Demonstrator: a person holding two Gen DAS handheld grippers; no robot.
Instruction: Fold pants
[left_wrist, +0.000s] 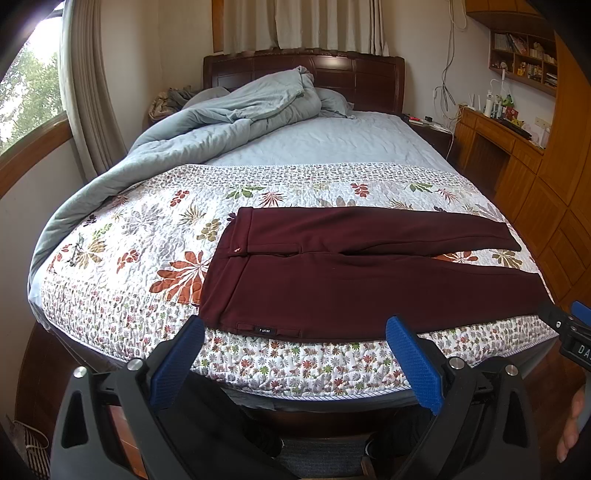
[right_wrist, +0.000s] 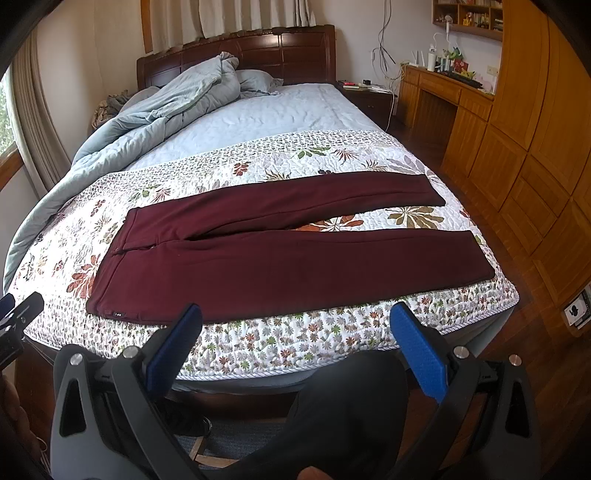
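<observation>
Dark maroon pants (left_wrist: 351, 280) lie flat across the foot of the bed on a floral quilt (left_wrist: 147, 236), waistband to the left, both legs spread to the right with a gap between them. They also show in the right wrist view (right_wrist: 288, 258). My left gripper (left_wrist: 295, 328) is open and empty, held off the bed's near edge in front of the waistband end. My right gripper (right_wrist: 295, 314) is open and empty, held off the near edge in front of the near leg. The right gripper's tip shows at the left wrist view's right edge (left_wrist: 576, 321).
A rumpled grey-blue duvet (left_wrist: 207, 122) is heaped at the bed's left and head end. A dark wooden headboard (left_wrist: 362, 74) stands behind. A wooden desk (right_wrist: 443, 92) and wardrobe (right_wrist: 535, 129) line the right wall. A window (left_wrist: 26, 92) is at the left.
</observation>
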